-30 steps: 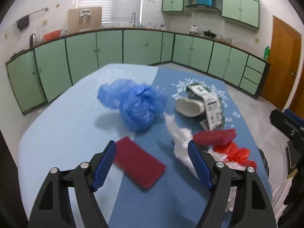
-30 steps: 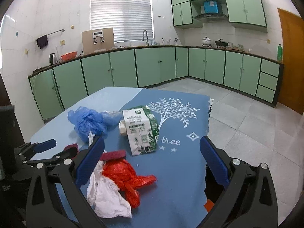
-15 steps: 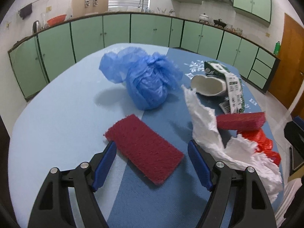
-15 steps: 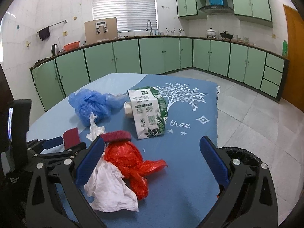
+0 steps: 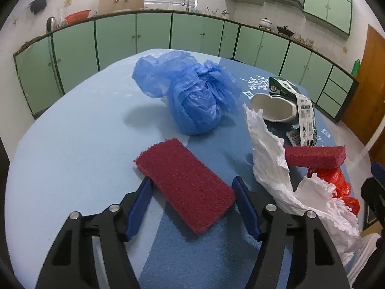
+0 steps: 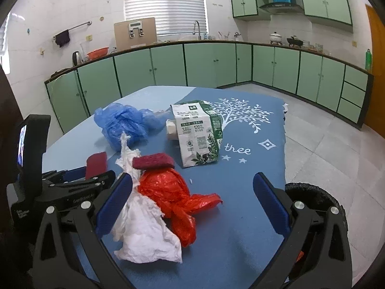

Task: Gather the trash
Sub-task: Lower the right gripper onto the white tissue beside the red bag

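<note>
Grasp-approach stage of trash collection, shown from both wrist cameras. On the blue-covered counter lie a flat red scouring pad, a crumpled blue plastic bag, a torn white paper towel, a second red pad resting on a red plastic bag, and an empty milk carton on its side. The left gripper straddles the near end of the flat pad; its fingers have just been closing, with the pad between them, but a narrow gap seems to remain on each side, so nothing is gripped yet. The right gripper hangs over the paper towel and red bag with its fingers spread wide and empty. A dark round bin stands on the floor just beyond the counter edge, on the right. The step in hand is judged to be the pickup of the flat pad. The next move calls for closing fully on the pad's long edges, low enough to catch so thin an item, then lifting and carrying it to the bin.
</note>
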The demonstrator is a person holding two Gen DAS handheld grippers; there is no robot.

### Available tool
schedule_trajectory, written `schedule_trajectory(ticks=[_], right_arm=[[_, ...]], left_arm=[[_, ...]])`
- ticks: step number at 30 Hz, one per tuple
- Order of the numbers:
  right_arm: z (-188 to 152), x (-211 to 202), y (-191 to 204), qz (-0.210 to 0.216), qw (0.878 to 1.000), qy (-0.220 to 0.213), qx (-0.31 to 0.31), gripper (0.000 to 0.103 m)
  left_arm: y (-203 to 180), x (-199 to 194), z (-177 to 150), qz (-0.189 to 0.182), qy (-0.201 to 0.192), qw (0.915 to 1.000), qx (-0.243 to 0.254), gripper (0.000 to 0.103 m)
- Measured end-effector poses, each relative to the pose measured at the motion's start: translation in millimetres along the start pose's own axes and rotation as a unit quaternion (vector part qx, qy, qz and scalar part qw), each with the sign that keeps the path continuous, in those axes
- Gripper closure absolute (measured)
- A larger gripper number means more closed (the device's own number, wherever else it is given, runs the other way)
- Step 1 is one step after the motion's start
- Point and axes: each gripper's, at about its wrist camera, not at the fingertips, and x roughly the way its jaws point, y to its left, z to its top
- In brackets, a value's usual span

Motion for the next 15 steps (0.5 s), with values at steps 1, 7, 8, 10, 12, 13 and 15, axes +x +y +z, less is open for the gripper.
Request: schedule_trajectory(ticks=[1, 7, 8, 10, 12, 13, 15], right_arm=[[-0.5, -1.2, 0.6, 0.002, 1.0, 0.0, 0.0, 0.006], [-2.0, -5.7, 6.7, 0.014, 1.0, 0.002, 0.005, 0.006], [-2.4, -7.3, 9.2, 0.018, 1.0, 0.002, 0.003, 0.006], [-3.3, -9.2, 12.9, 0.024, 1.0, 0.003, -0.002, 0.006], [-4.2, -10.3, 17.3, 0.03, 1.0, 0.003, -0.006, 0.006], [-4.8, -10.8, 19.2, 0.033, 0.999, 0.004, -0.008, 0.009], [-6.4, -10.8, 23.1, 0.041, 0.999, 0.008, -0.012, 0.018]], left_arm=[[2.0, -1.1, 0.1, -0.001, -0.001, 1.0, -0.004, 0.039], [9.5, -7.8, 2.8, -0.012, 0.0, 0.9998, -0.015, 0.04], [10.6, -11.1, 3.1, -0.013, -0.002, 0.9998, -0.016, 0.04], [10.3, -16.4, 4.3, -0.013, -0.007, 0.9998, -0.013, 0.04], [8.7, -19.7, 7.1, -0.013, -0.01, 0.9998, -0.011, 0.04], [8.9, -21.6, 7.5, -0.013, -0.011, 0.9998, -0.011, 0.04], [10.5, -28.0, 7.8, -0.012, -0.014, 0.9998, -0.01, 0.04]])
